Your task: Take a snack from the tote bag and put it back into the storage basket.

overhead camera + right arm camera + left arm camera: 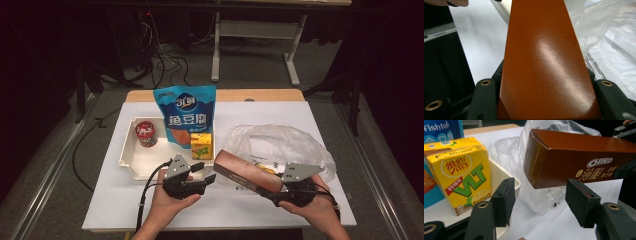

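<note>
Glossy brown Oreo box

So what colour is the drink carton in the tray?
Yellow with green letters, the drink carton shows best in the left gripper view.

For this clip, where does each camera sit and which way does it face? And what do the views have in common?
High view: above the person's side, looking forward and down on the table; forearms, hands, left tool and right tool show.
Left gripper view: rides the left tool, looking along its open jaws toward the brown Oreo box and the yellow drink carton.
Right gripper view: rides the right tool, looking along the box clamped in its jaws.
Shared: the box and the clear plastic bag appear in all three.
</note>
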### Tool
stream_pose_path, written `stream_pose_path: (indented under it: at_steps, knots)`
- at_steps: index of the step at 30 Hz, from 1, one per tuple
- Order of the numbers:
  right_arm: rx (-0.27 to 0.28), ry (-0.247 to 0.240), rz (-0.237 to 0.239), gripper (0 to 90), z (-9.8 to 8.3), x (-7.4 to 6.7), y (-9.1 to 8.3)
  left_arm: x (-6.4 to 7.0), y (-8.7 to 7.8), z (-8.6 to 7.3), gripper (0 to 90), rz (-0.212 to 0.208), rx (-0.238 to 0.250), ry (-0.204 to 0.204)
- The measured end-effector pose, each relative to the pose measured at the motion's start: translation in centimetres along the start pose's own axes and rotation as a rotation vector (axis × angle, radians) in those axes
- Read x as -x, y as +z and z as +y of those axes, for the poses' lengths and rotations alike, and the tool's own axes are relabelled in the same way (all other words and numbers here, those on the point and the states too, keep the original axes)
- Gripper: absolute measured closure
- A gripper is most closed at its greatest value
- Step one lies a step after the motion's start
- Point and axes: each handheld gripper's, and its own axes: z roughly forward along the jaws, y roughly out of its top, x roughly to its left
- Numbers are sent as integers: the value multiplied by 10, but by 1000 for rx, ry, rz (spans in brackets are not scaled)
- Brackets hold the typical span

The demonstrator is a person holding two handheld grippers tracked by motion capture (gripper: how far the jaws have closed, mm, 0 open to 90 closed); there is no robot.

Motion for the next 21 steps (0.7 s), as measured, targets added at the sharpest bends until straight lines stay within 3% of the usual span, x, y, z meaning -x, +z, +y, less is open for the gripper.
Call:
stream_pose_path:
  at_steps: [11,16,21]
  knots:
    - [-11,-48,52,459,11,-5,17,-7,-18,-1,343,2,-41,73]
    - [-12,-69,76,460,16,-8,24,-13,-25,-3,330,3,-31,75]
    - [-14,-93,109,460,22,-11,31,-23,-31,-6,318,-25,-19,68]
